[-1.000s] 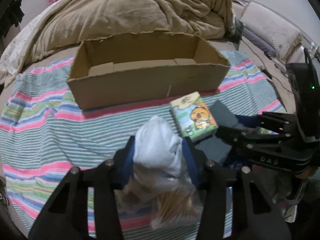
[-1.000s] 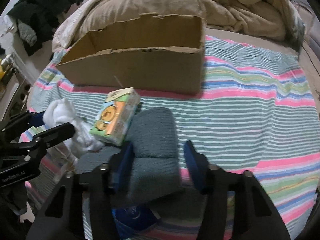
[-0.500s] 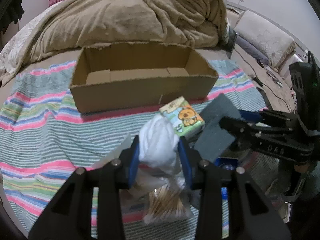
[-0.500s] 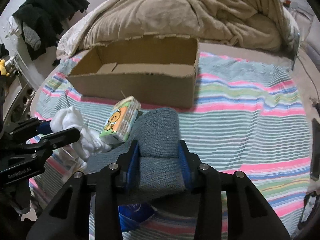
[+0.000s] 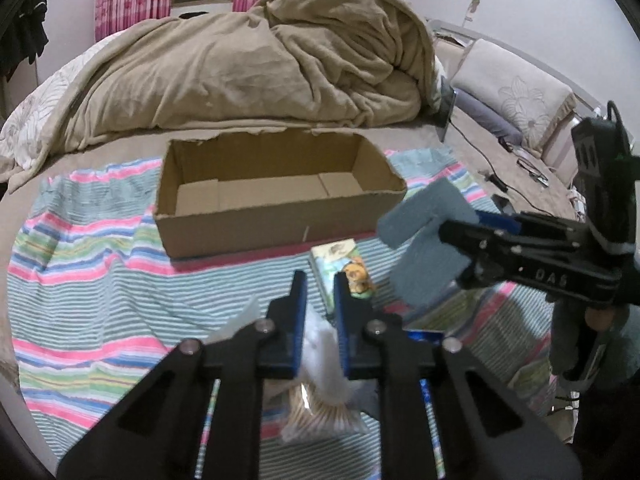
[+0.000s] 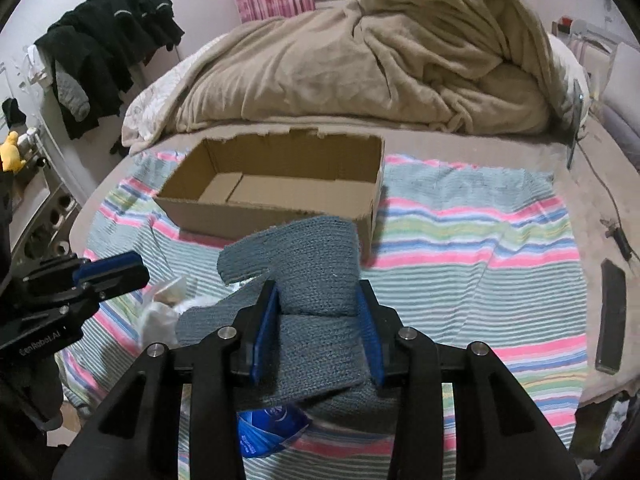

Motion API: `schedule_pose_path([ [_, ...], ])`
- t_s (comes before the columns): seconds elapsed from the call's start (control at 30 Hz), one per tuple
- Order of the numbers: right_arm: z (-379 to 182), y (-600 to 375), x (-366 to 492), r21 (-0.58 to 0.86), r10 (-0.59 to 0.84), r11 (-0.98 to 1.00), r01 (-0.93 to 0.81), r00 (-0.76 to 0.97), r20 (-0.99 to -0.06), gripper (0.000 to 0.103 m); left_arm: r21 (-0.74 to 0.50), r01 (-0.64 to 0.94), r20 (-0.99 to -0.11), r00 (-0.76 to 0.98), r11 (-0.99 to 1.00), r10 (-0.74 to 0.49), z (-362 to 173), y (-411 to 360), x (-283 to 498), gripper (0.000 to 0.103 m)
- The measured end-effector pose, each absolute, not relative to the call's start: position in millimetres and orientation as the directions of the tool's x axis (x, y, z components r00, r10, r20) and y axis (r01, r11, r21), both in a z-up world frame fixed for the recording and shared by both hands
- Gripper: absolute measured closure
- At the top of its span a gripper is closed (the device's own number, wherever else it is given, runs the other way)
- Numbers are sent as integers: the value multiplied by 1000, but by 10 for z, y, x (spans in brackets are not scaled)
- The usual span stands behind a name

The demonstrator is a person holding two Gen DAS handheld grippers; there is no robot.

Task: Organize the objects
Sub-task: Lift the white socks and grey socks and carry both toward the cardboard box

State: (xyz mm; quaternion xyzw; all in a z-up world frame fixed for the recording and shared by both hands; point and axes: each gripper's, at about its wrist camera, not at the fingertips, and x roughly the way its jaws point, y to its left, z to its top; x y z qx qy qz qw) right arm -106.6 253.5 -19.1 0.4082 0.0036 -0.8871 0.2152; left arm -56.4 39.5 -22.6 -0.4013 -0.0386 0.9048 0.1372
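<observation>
Left claw [image 5: 320,300] reaching forward low over the bed, blue-padded fingers [image 5: 298,320] drawn nearly together and pinching a soft white cloth bundle [image 5: 320,354] between them. Bundle sitting far back between the fingers, its front half hidden by the pads, its edges blurred. Just beneath it, lying on the bed, a clear plastic bag of pale wooden sticks [image 5: 320,412], hard to make out.

Right claw [image 6: 318,320] hovering higher, to the right of the left one, pointing toward the open brown cardboard box [image 5: 276,192]. Blue pads part-way closed and pressing both sides of a folded grey-blue knitted cloth [image 6: 308,280], lifting it clear of the striped pink, green and blue blanket [image 5: 88,280]. Cloth jutting forward past the fingertips, one flap sticking out to the left, the lower part drooping below the claw and out of clear sight.

Lying on the blanket between box and left claw, a small packet printed with an orange cartoon animal [image 5: 344,268], partly covered by the left claw's right finger. Peeking out under the knitted cloth, a blue and white packet [image 6: 268,428], mostly hidden, print unreadable.

Box resting on the blanket, well ahead of both claws, nothing showing inside. Heaped behind it, a rumpled tan duvet [image 5: 256,64].
</observation>
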Motion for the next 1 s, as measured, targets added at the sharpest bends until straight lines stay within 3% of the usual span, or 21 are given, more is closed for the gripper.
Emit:
schedule_pose_path([
  [0.43,-8,2622,-1004,173,-390,-907,384,-609,-691,62,-193,-221,-711,-640,-956,291,-151,384,-544,92],
  [0.5,0,2628,-1000,174,-391,-907,384,-611,-688,62,-211,-213,-750,-591,-954,297,-276,395,-597,86],
  [0.53,0,2631,-999,175,-392,-906,384,-612,-687,62,-214,-205,-762,-577,-955,294,-322,402,-609,76],
  [0.6,-1,2633,-999,175,-392,-906,384,-611,-688,62,-221,-188,-793,-537,-957,288,-460,449,-654,69],
  [0.73,-23,2668,-1002,185,-392,-908,377,-605,-693,62,-185,-192,-834,-488,-964,257,-673,589,-669,32],
  [0.9,-95,2725,-1011,192,-385,-912,363,-597,-704,62,-182,-207,-870,-421,-961,255,-920,707,-701,30],
  [1.0,-132,2754,-1020,198,-385,-913,356,-594,-707,62,-196,-231,-886,-374,-953,273,-1066,785,-707,20],
])
